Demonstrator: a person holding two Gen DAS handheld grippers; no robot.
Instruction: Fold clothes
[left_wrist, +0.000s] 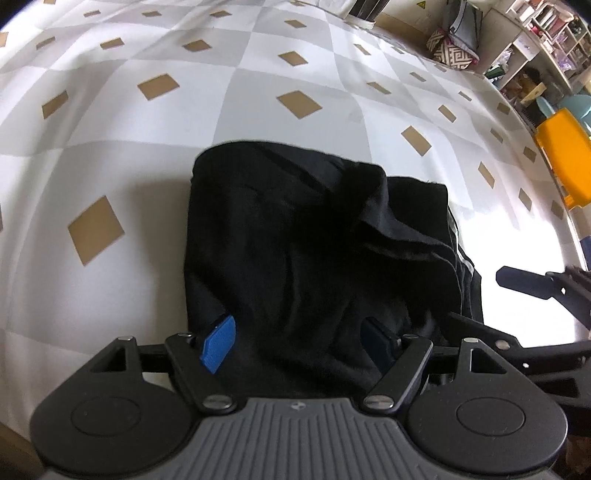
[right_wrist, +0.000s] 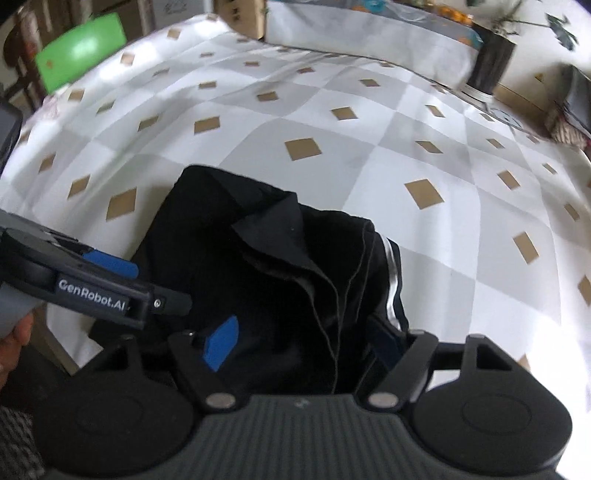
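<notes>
A black garment (left_wrist: 295, 229) lies bunched and partly folded on a cloth with grey-white checks and tan diamonds (left_wrist: 147, 184). White stripes show along the garment's right edge (right_wrist: 391, 266). My left gripper (left_wrist: 297, 343) stands open above the garment's near edge, and its blue pads (left_wrist: 218, 345) are wide apart with black cloth lying between them. My right gripper (right_wrist: 303, 345) is open in the same way over the garment's near right part. One finger of the right gripper (left_wrist: 524, 282) shows at the right of the left wrist view. The left gripper's finger (right_wrist: 173, 301) crosses the left side of the right wrist view.
A yellow object (left_wrist: 565, 155), shelves (left_wrist: 535, 44) and a patterned cushion (left_wrist: 454, 55) lie beyond the far right edge. A green object (right_wrist: 81, 51), a cardboard box (right_wrist: 243, 18) and a dark pot with a plant (right_wrist: 493, 59) stand at the back. A hand (right_wrist: 11, 343) holds the left gripper.
</notes>
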